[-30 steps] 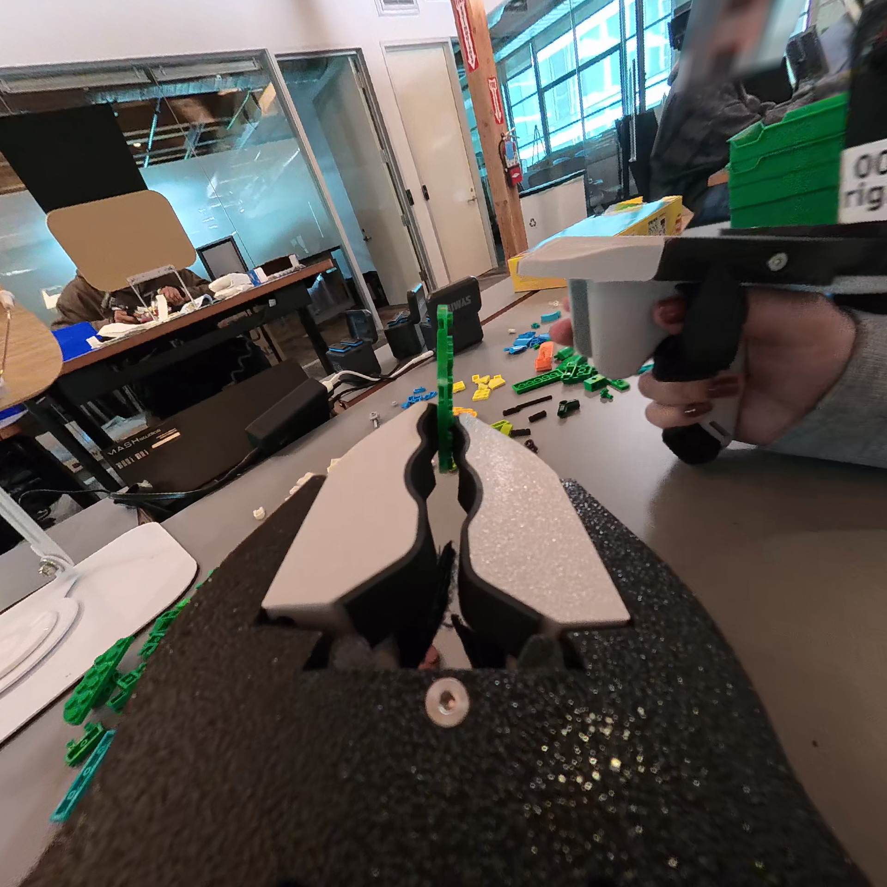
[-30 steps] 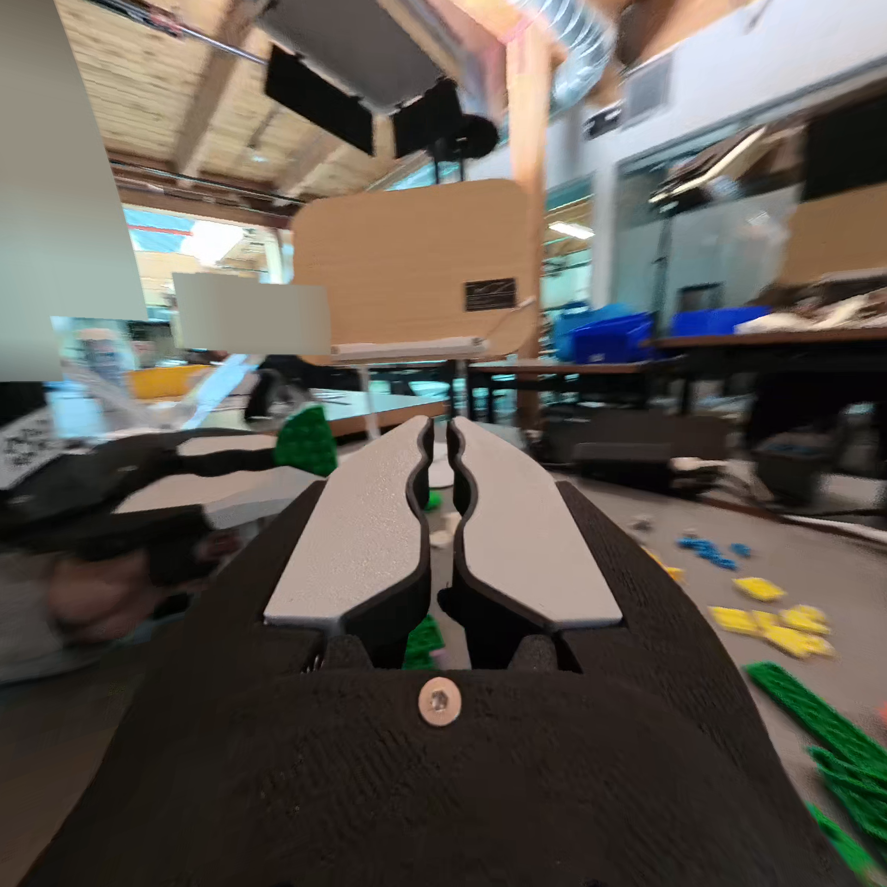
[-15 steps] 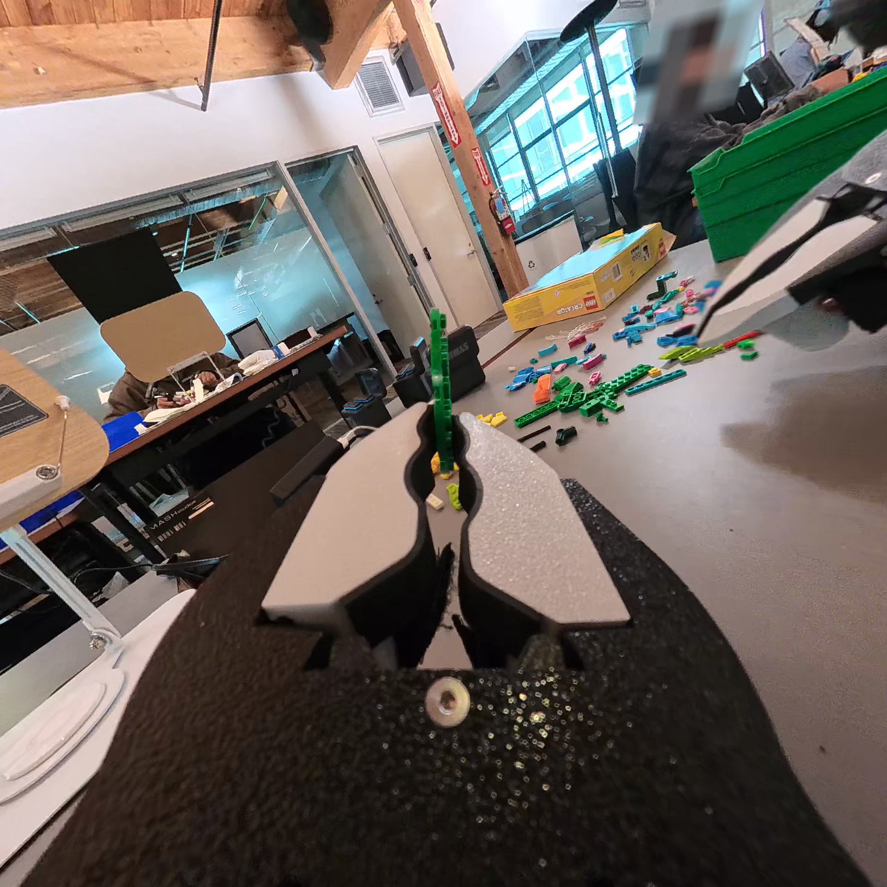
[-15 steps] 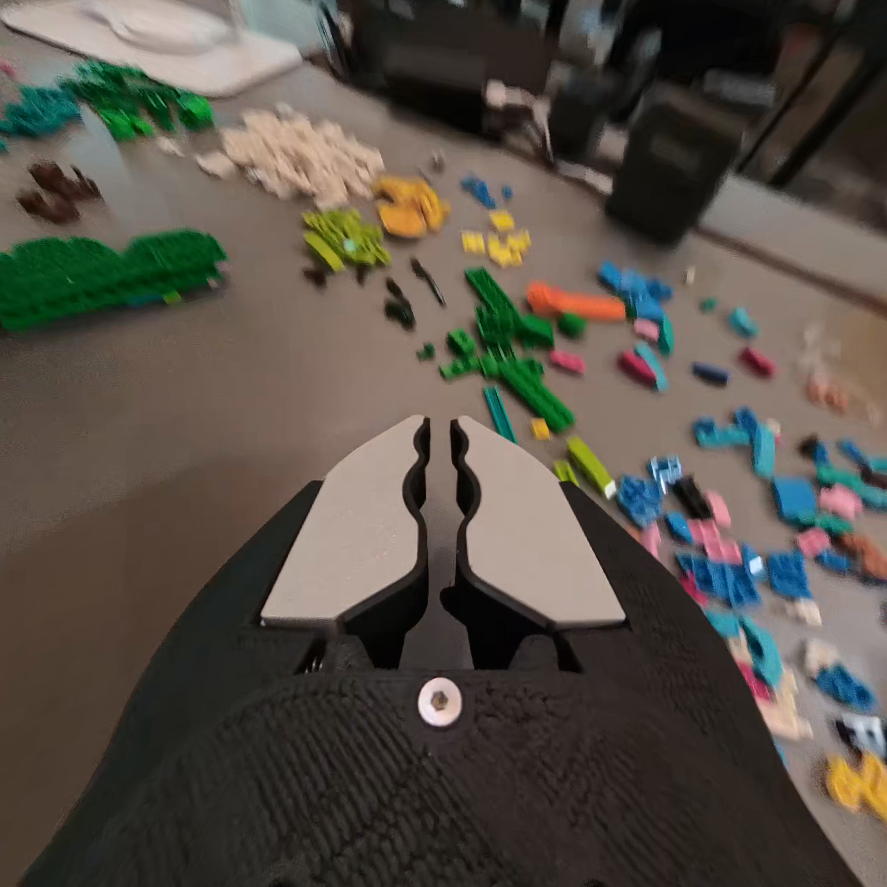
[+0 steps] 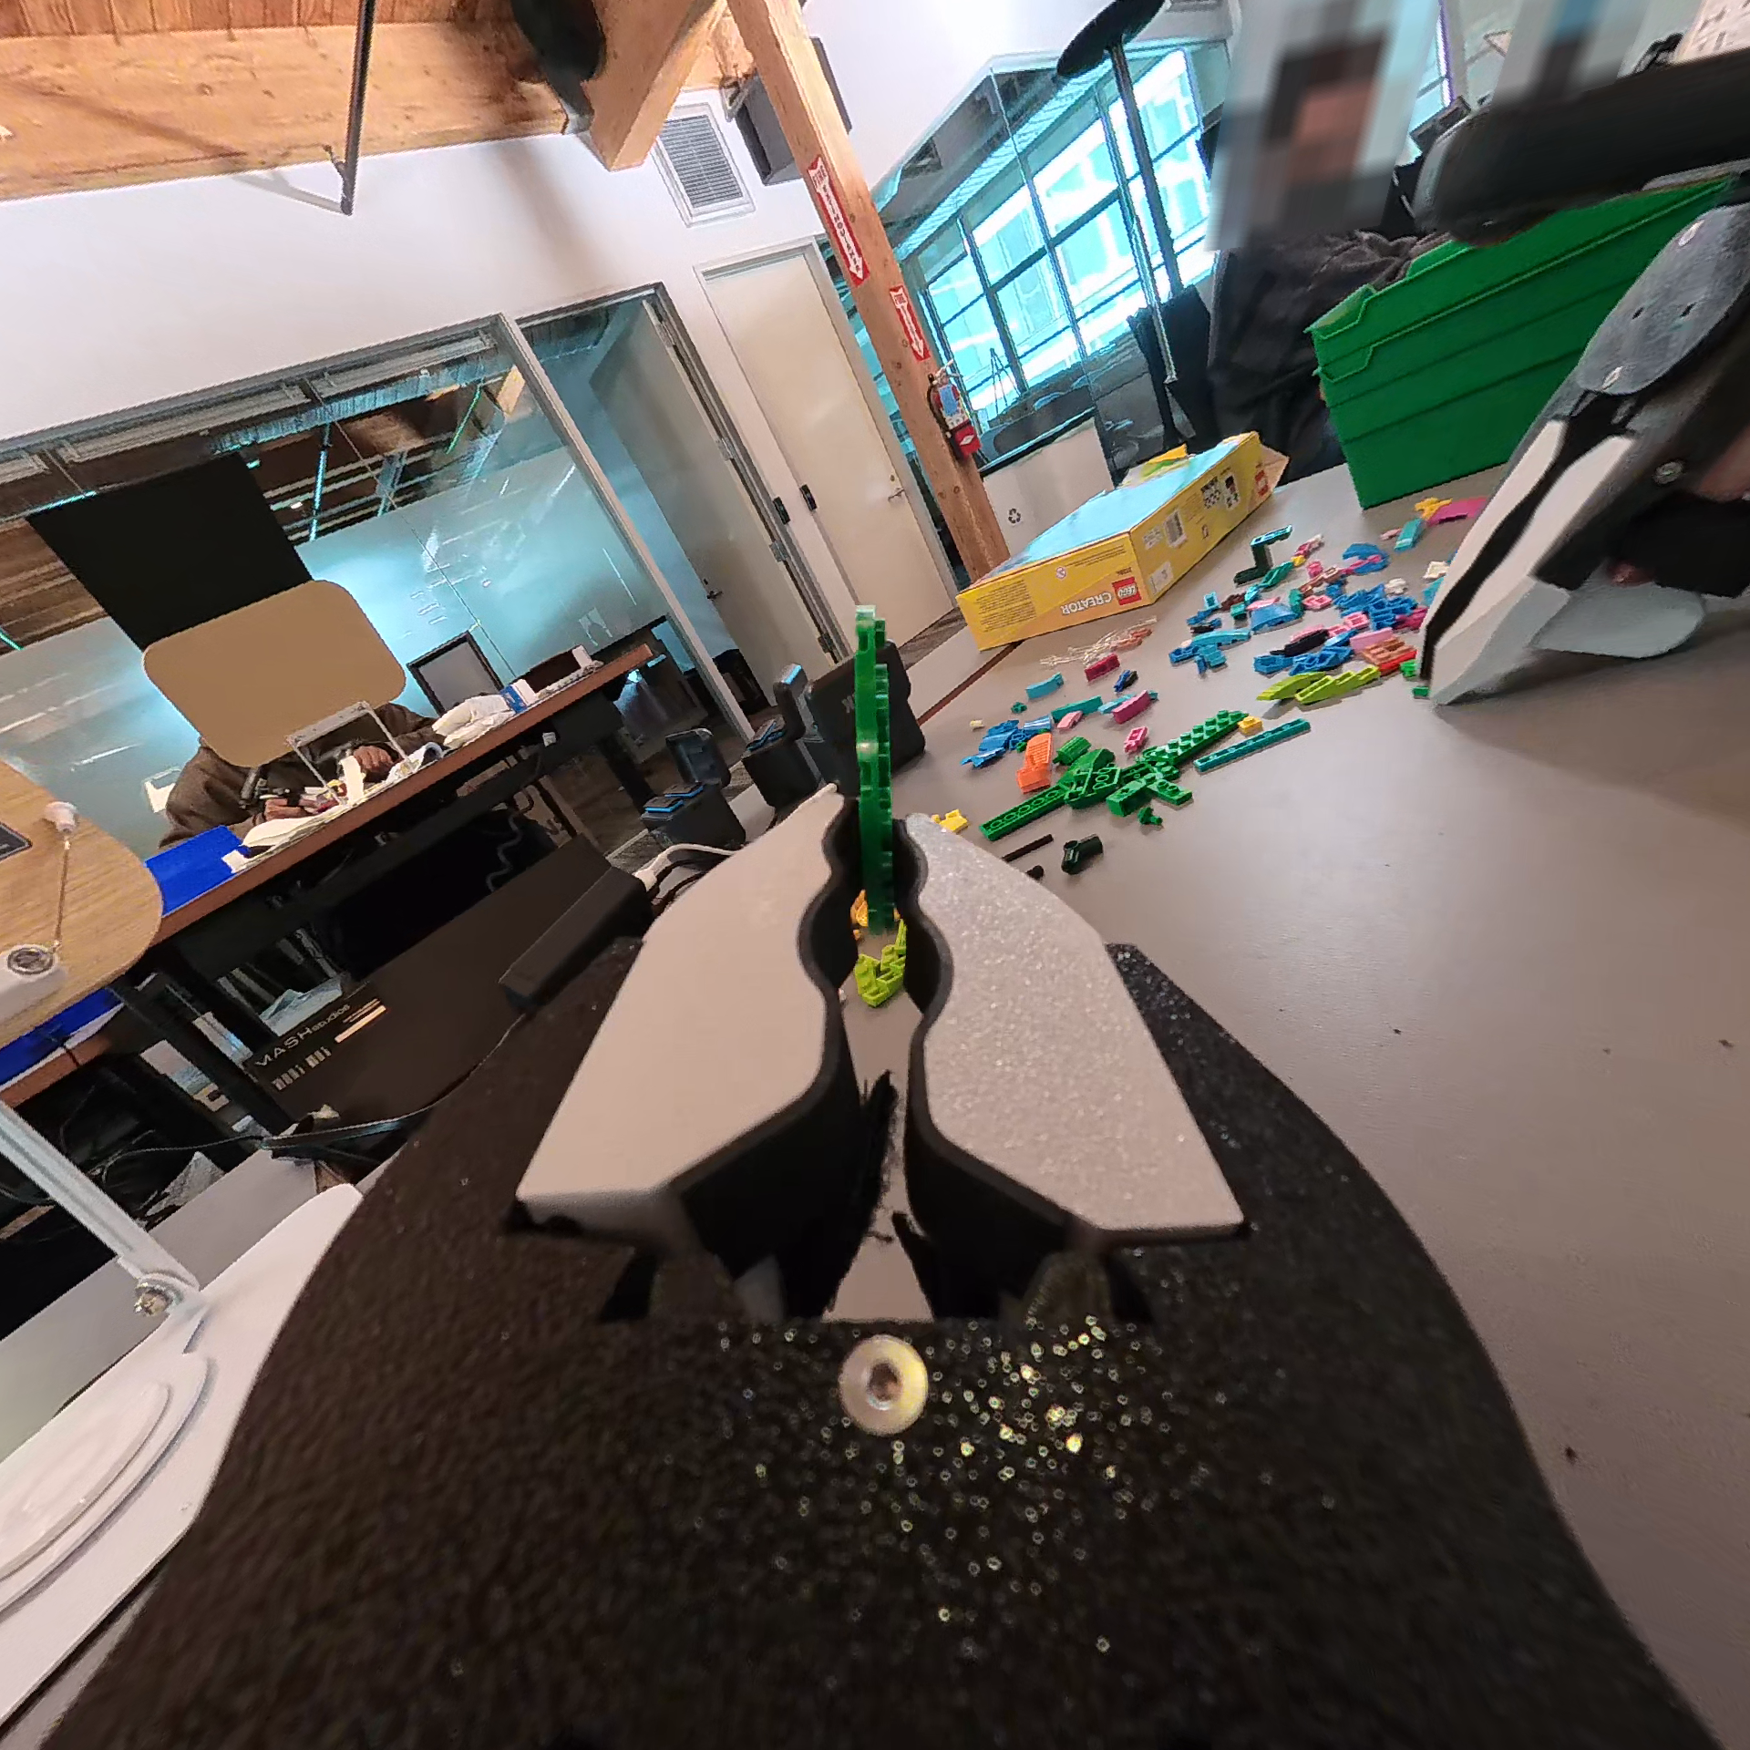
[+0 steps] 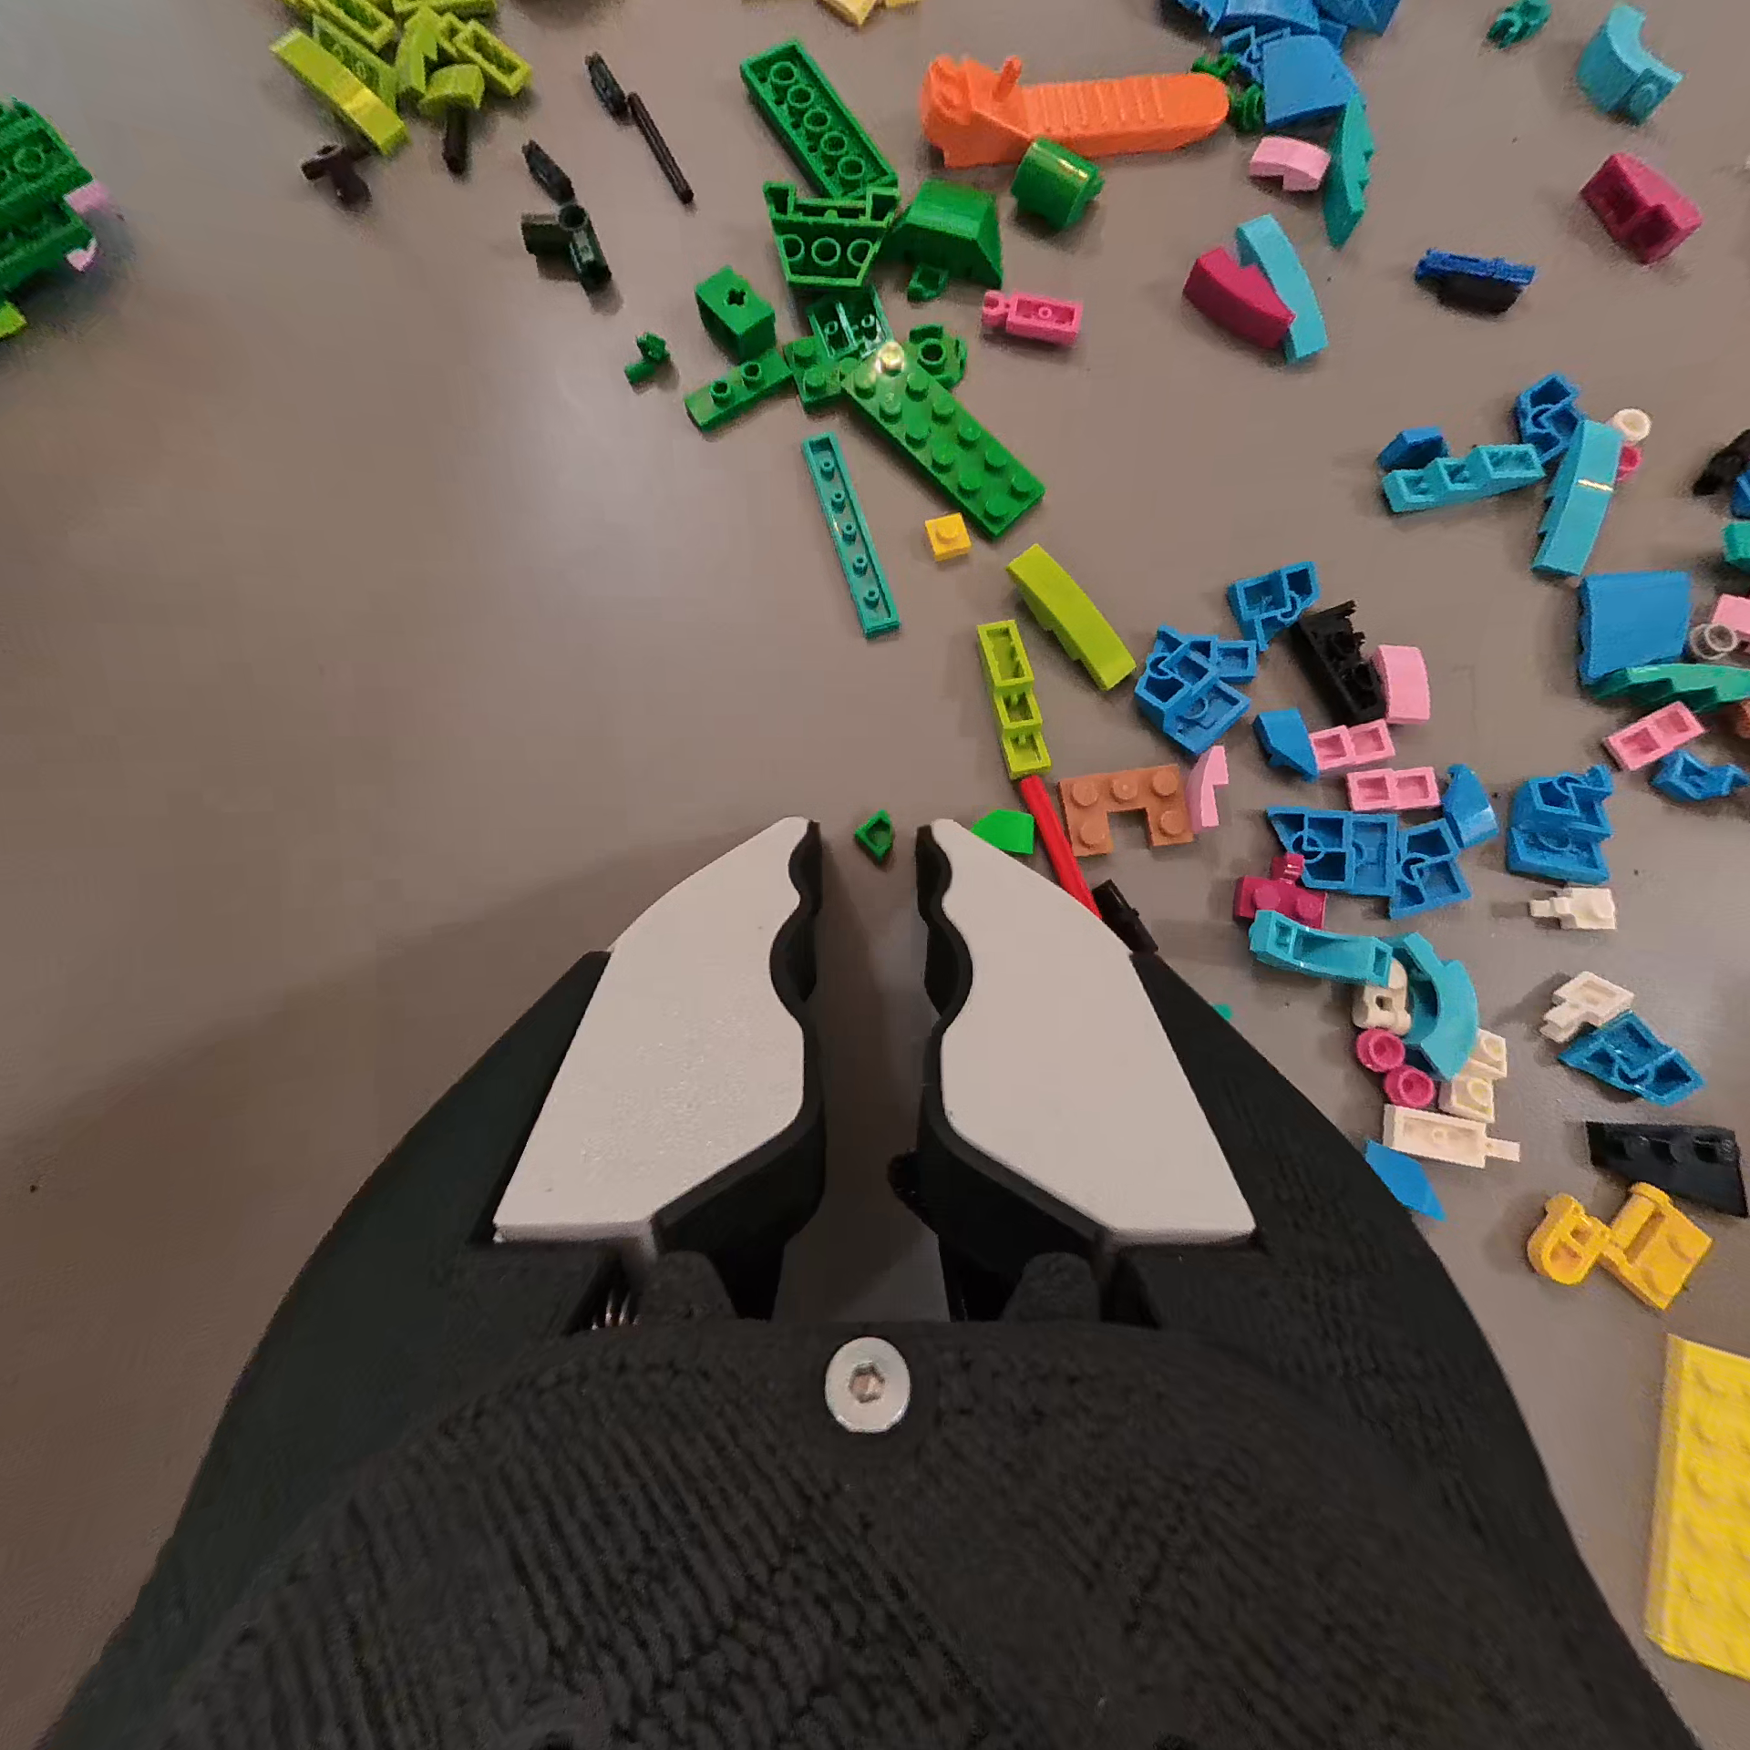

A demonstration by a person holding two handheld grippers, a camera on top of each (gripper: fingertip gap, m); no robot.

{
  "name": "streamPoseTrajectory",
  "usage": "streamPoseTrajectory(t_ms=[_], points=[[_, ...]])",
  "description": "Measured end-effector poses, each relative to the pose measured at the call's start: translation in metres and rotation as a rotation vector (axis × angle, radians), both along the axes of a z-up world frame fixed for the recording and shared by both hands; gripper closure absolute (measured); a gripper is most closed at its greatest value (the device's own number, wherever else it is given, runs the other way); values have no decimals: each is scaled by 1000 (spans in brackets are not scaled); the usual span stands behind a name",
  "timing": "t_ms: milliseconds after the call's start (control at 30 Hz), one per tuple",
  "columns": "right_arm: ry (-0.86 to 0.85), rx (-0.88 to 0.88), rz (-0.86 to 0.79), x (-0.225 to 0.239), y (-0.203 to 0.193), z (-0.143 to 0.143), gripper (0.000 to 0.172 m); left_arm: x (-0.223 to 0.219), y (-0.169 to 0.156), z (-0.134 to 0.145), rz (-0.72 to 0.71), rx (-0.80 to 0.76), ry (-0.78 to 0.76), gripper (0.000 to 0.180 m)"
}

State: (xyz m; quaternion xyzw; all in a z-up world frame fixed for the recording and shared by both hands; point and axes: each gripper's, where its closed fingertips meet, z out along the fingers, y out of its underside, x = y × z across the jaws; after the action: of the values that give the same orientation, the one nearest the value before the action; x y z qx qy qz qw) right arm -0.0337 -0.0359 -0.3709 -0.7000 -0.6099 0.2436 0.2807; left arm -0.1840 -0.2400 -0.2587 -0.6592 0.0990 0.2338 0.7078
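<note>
My left gripper is shut on a green brick assembly, a thin flat build held upright and edge-on above the grey table. My right gripper is open and points down at the table. A tiny green brick lies on the table between its fingertips, with a gap on both sides. A small green rounded piece and a red rod lie just right of the right fingertip. The right gripper also shows in the left wrist view, low over the brick scatter.
Loose bricks in many colours cover the table: green plates, a teal strip, an orange tool, blue pieces, a yellow plate. A yellow box, green bins and a white lamp base stand around. Left tips to right tips: about 30 centimetres.
The right gripper swung from beside the left gripper down over the loose bricks and opened its jaws around a tiny green brick. The left gripper tilted upward, still holding the green assembly.
</note>
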Motion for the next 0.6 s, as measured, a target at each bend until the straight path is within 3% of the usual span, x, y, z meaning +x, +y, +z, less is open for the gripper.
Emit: streamPoseTrajectory(t_ms=[267,467,600], points=[[-5,67,94,-5,-3,0,171,3,2,-2,-15,-13,4,175],[142,372,452,-15,-36,19,172,-6,-2,3,24,25,-31,175],[270,352,526,-28,-55,39,172,-13,-6,8,36,65,-93,175]])
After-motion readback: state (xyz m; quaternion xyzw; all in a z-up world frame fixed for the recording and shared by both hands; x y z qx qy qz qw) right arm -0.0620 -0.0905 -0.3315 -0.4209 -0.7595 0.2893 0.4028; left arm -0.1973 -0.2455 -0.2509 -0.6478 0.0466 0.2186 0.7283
